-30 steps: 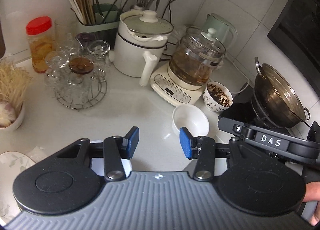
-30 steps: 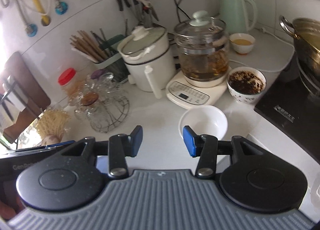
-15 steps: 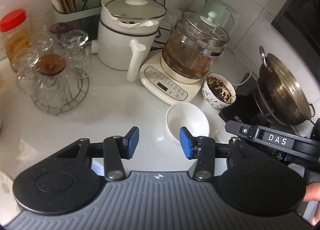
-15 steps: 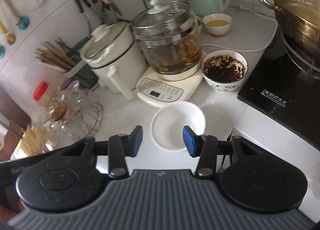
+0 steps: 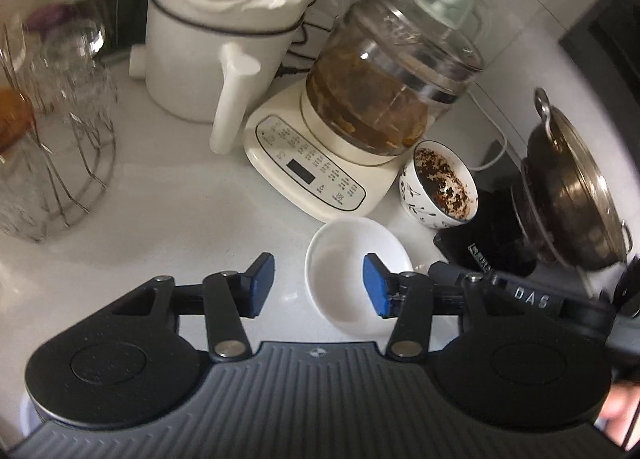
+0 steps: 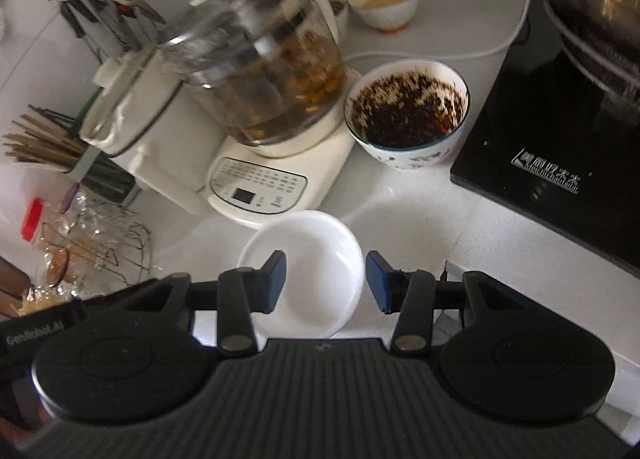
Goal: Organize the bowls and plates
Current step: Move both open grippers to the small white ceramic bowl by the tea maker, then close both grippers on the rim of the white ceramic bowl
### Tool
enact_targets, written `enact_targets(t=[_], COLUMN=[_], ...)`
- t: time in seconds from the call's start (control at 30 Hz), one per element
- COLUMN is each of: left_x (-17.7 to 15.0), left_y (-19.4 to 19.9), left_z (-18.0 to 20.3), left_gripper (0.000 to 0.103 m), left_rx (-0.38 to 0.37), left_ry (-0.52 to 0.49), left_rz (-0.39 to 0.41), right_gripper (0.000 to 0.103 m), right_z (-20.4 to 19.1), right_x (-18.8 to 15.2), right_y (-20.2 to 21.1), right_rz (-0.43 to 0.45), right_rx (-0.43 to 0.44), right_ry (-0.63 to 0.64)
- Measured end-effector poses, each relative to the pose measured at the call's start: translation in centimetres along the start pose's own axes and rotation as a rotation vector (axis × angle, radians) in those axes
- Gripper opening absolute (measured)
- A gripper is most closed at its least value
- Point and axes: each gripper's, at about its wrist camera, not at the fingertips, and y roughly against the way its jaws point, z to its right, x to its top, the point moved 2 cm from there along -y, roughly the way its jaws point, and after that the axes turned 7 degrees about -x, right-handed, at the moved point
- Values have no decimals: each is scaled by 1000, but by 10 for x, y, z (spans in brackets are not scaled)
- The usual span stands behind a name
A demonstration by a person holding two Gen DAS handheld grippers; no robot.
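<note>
A small empty white bowl sits on the white counter in front of the kettle base. My left gripper hovers over it with its jaws opening; the bowl's left half lies between the blue pads, which do not press on it. In the right wrist view the same white bowl lies between the fingers of my right gripper, which is open, pads apart from the rim. A patterned bowl smeared with dark residue stands just behind. A little bowl of yellow liquid is farther back.
A glass kettle on its cream base and a white lidded pot stand close behind the bowl. A black hob with a steel wok lies to the right. A wire rack of glasses is at the left.
Both grippers have come down and forward onto the white bowl, which now lies between the fingers in both views. The left jaws stand slightly wider.
</note>
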Motion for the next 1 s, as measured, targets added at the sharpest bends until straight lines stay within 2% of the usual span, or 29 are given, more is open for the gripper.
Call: enact_targets(t=[0.2, 0.5, 0.67, 1.0], left_x=[5, -4, -4, 6], left_y=[-29, -57, -62, -75], left_z=[0, -11, -21, -21], left_gripper=[56, 56, 54, 35], left_rx=[14, 43, 18, -28], left_ry=[-24, -37, -1, -8], left_rz=[-40, -104, -137, -172], right_gripper=[47, 41, 38, 24], right_z=[9, 2, -1, 3], right_x=[-1, -2, -3, -2], right_y=[-28, -49, -52, -57], right_rz=[-76, -128, -141, -153], right_rx=[3, -25, -45, -90], right_ry=[-4, 25, 11, -70])
